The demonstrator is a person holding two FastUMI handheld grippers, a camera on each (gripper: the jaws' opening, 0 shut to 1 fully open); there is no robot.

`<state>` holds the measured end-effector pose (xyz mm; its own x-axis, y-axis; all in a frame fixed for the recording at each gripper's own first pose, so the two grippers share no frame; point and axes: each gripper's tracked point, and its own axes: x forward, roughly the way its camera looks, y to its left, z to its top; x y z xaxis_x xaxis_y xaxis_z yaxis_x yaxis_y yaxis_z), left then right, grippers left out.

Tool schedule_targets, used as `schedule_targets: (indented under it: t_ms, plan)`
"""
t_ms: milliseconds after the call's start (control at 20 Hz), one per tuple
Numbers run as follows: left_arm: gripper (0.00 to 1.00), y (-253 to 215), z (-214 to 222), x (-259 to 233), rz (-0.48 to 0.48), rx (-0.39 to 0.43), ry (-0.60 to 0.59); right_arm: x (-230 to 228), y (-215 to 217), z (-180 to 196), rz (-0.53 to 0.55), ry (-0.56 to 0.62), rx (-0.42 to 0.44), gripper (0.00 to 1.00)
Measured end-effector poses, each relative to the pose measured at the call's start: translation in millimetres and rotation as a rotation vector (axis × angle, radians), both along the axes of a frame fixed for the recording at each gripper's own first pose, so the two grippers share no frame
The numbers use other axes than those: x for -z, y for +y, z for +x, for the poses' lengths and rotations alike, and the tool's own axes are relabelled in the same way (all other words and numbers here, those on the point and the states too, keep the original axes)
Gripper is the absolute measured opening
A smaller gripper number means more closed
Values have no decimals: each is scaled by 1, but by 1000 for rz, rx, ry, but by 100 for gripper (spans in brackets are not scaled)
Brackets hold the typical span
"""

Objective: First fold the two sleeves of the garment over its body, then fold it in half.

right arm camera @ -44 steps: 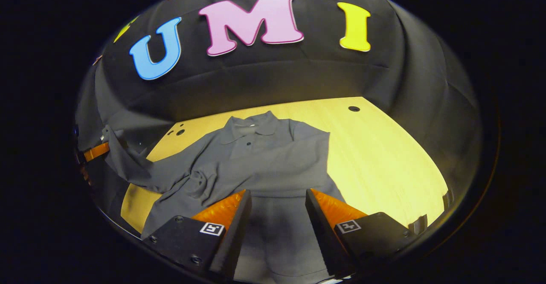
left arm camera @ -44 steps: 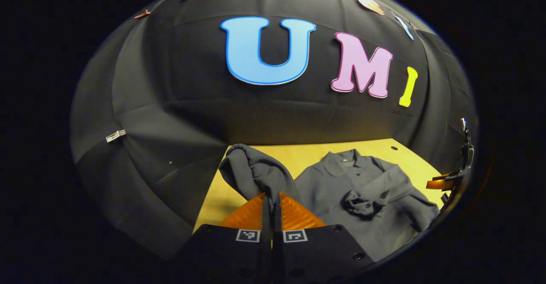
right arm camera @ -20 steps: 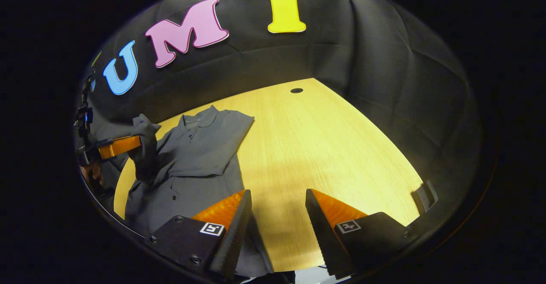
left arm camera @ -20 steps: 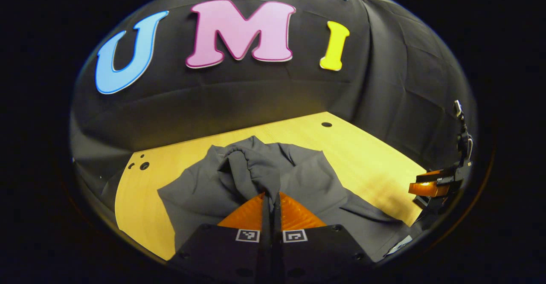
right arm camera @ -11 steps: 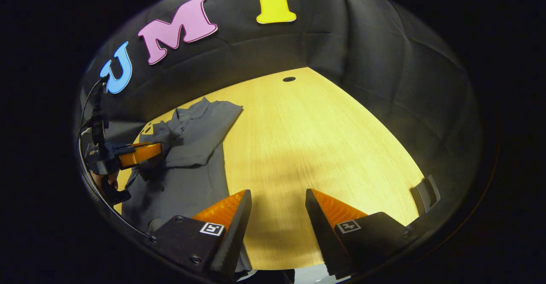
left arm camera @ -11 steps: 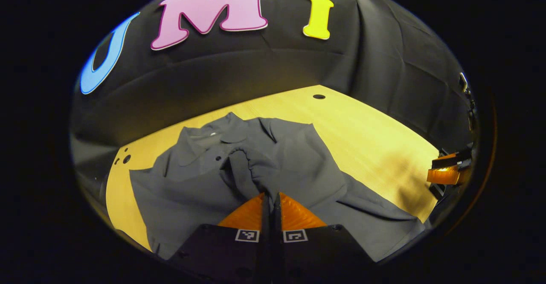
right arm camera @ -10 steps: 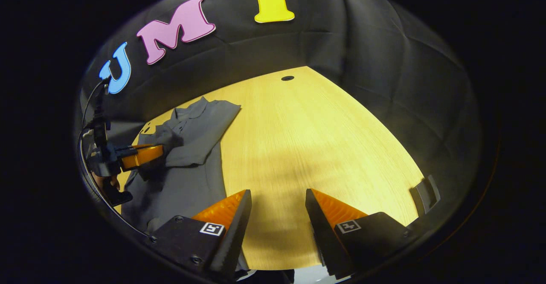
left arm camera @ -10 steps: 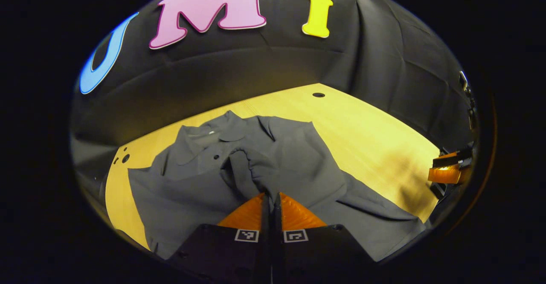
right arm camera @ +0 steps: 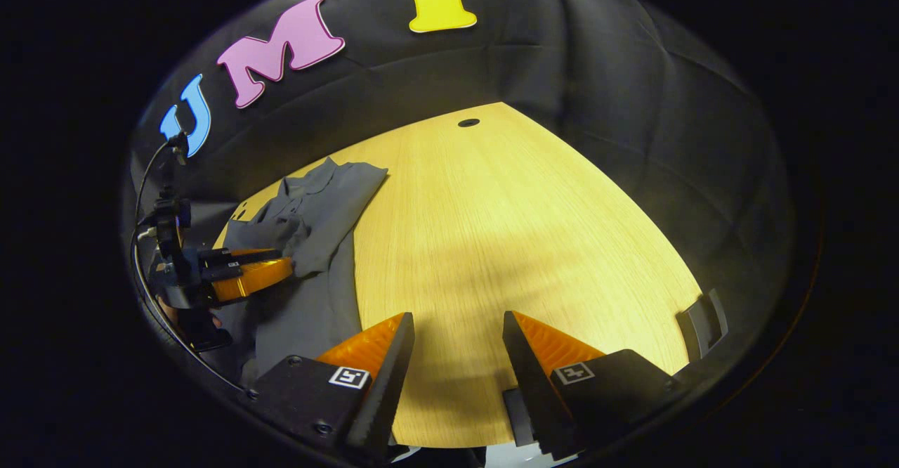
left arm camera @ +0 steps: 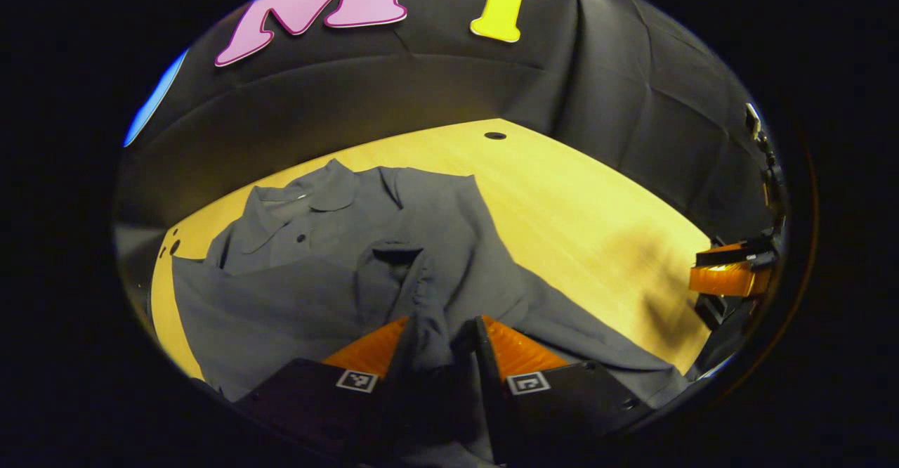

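While the grey garment [left arm camera: 337, 271] lies spread on the yellow wooden surface [left arm camera: 583, 222], the left hand-held gripper [left arm camera: 441, 334] sits low over its body with its 2 fingers parted. A cuffed sleeve [left arm camera: 414, 292] runs up from between those fingers, its dark cuff opening facing the collar [left arm camera: 309, 197]; the cloth lies in the gap, and I cannot tell whether either finger touches it. In the left gripper view, the garment's collar points toward the black cloth wall, 2 small buttons show on the placket below it, and another sleeve [left arm camera: 449, 208] lies folded across the chest on the right side of the picture. The hem trails toward the lower right of that view, close to the surface's near edge.

From the right gripper view, the garment [right arm camera: 309, 243] occupies the far left part of the surface [right arm camera: 506, 229], and the left hand-held gripper [right arm camera: 284, 264] reaches in from the left with its tips over the cloth just below the folded sleeve. A hand [right arm camera: 186, 313] shows dimly behind it, with a cable looping up beside it.

With its 2 fingers spread wide and nothing between them, the right hand-held gripper [right arm camera: 456, 334] hangs over bare wood, well apart from the garment. In the left gripper view it shows at the far right edge [left arm camera: 727, 275], beside the surface's corner. A small round hole [right arm camera: 468, 123] sits in the surface near the wall.
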<state>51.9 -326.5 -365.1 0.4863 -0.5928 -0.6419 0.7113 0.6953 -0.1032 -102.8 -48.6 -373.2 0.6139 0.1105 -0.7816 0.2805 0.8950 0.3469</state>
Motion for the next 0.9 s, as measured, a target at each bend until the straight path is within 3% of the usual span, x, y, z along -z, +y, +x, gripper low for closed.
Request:
schedule_targets:
  t_ms: [200,250,300,350,600,750,800,900]
  plan:
    - [75,-16,-33,-46,-223,45,63,-5,16,-8,20,-6,-23,80]
    - [87,-10,-39,-58,-244,43,49,-8,22,-10,30,-7,-29,80]
    - [83,0,-43,-68,-248,37,24,-10,27,-13,35,-8,-40,80]
    - [93,11,-47,-75,-244,33,4,-13,32,-17,35,-7,-55,80]
    - [94,85,-69,-90,-190,6,-48,-25,68,-38,52,0,-139,88]
    - [94,136,-81,-87,-168,-61,-30,-30,90,-49,66,7,-181,91]
    - [94,152,-86,-86,-164,-88,-24,-31,96,-53,66,12,-191,97]
    - [94,186,-96,-81,-156,-136,-2,-31,105,-60,59,25,-207,97]
